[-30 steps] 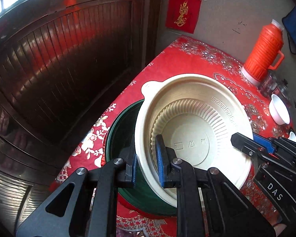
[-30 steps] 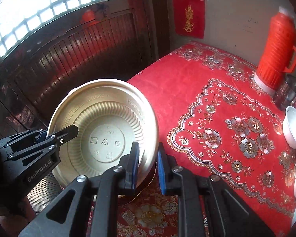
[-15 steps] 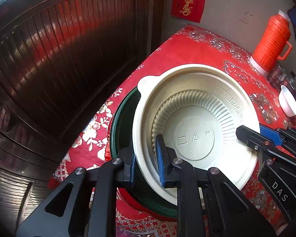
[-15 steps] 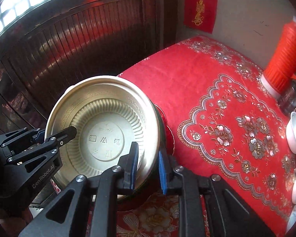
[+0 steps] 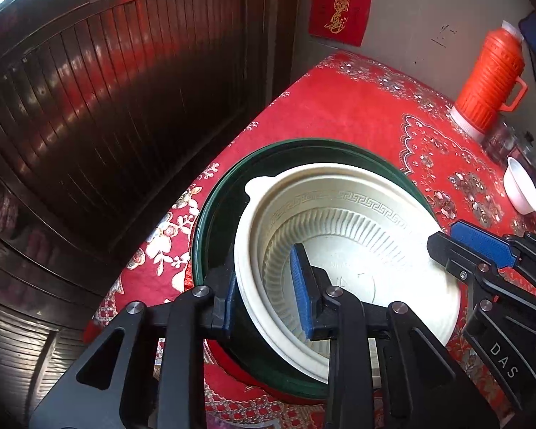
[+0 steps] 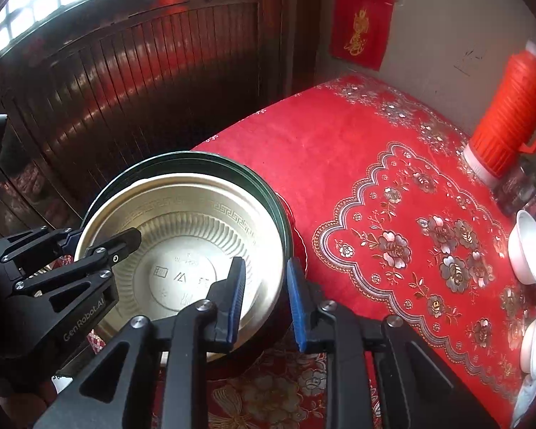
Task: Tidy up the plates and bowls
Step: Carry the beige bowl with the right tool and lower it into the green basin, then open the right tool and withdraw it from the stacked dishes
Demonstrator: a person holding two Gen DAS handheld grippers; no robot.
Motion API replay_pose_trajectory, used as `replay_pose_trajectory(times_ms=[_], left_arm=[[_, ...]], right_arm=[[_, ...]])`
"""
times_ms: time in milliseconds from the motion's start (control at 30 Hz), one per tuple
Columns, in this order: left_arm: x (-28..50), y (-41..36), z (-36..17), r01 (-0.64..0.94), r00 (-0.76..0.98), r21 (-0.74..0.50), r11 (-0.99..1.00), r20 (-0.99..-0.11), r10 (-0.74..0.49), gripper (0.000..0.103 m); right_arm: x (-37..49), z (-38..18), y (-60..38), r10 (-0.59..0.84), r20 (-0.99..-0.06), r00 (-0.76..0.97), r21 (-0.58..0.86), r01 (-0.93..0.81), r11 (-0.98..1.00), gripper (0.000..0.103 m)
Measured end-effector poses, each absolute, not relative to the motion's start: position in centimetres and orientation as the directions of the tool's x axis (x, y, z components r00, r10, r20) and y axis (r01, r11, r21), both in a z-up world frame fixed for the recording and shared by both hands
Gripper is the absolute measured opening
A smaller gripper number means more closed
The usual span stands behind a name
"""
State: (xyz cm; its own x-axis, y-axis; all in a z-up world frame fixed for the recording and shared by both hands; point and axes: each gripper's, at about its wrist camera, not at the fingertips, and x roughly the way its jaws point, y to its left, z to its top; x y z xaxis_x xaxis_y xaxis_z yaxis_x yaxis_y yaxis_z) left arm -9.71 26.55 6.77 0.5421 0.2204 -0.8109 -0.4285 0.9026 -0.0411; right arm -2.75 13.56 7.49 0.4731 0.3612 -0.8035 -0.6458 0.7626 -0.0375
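The cream plastic bowl (image 5: 357, 250) sits nested inside the dark green basin (image 5: 214, 221), which stands on the tabletop (image 6: 339, 150) near its corner edge beside the dark wooden slatted door (image 5: 125, 89). The bowl's ribbed wall and key-pattern rim face up, and its small tab handle points toward the door.

The left hand-held gripper (image 5: 264, 282) is released: its jaws stand apart and straddle the near rim of the bowl, one blue pad outside the rim against the basin's inner side and one inside the bowl. The right hand-held gripper (image 6: 264, 300) is likewise parted, with one jaw over the bowl's interior and the other outside the basin's right edge; whether any pad touches the rim cannot be told.

To the right of the basin the red flowered cloth lies bare up to the far side, where an orange thermos (image 6: 511, 114) stands by the wall. Two small white cups (image 6: 529, 246) sit at the right edge of the tabletop, well apart from the basin.
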Motion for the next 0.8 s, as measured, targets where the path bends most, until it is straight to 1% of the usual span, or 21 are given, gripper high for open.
replay_pose_trajectory(times_ms=[67,100,167,233,267,300,333,400,433,500,800], left_arm=[[-9.8,26.5,7.0,-0.43,0.55,-0.043,0.902,-0.805,0.224,0.034],[-9.8,26.4,7.2,-0.433,0.552,-0.038,0.901,-0.801,0.231,0.041],[-10.1,26.2,7.7,-0.438,0.569,-0.034,0.898,-0.784,0.248,0.048],[-10.4,26.1,8.3,-0.45,0.583,-0.026,0.893,-0.766,0.272,0.049],[-10.5,26.0,8.5,-0.454,0.59,-0.025,0.891,-0.758,0.278,0.052],[-10.6,26.0,8.8,-0.454,0.596,-0.03,0.891,-0.753,0.279,0.058],[-10.6,26.0,9.0,-0.452,0.604,-0.036,0.891,-0.748,0.276,0.06],[-10.6,25.9,9.3,-0.453,0.611,-0.037,0.891,-0.741,0.279,0.06],[-10.6,25.7,9.4,-0.451,0.615,-0.04,0.892,-0.739,0.277,0.06],[-10.5,25.4,9.5,-0.446,0.622,-0.047,0.894,-0.735,0.272,0.06],[-8.1,21.4,10.0,-0.378,0.654,-0.066,0.923,-0.725,0.216,0.06]], right_arm=[[-2.8,7.7,13.4,0.361,-0.797,0.485,-0.046,-0.644,0.764,0.026],[-2.9,7.8,13.4,0.36,-0.795,0.489,-0.05,-0.643,0.764,0.029],[-2.9,7.8,13.2,0.359,-0.794,0.491,-0.052,-0.642,0.765,0.031],[-2.9,7.9,13.0,0.364,-0.791,0.492,-0.046,-0.641,0.767,0.032],[-2.9,7.9,12.9,0.364,-0.79,0.493,-0.045,-0.639,0.768,0.032],[-2.9,7.9,12.8,0.366,-0.79,0.493,-0.043,-0.638,0.769,0.032],[-2.9,7.9,12.7,0.368,-0.789,0.493,-0.039,-0.638,0.769,0.032],[-3.0,8.0,12.4,0.369,-0.785,0.497,-0.04,-0.636,0.771,0.033],[-3.0,8.0,12.3,0.371,-0.784,0.498,-0.038,-0.635,0.772,0.036],[-3.0,8.1,12.0,0.372,-0.779,0.505,-0.038,-0.629,0.776,0.045],[-1.9,8.7,8.1,0.326,-0.761,0.561,-0.048,-0.55,0.834,0.052]])
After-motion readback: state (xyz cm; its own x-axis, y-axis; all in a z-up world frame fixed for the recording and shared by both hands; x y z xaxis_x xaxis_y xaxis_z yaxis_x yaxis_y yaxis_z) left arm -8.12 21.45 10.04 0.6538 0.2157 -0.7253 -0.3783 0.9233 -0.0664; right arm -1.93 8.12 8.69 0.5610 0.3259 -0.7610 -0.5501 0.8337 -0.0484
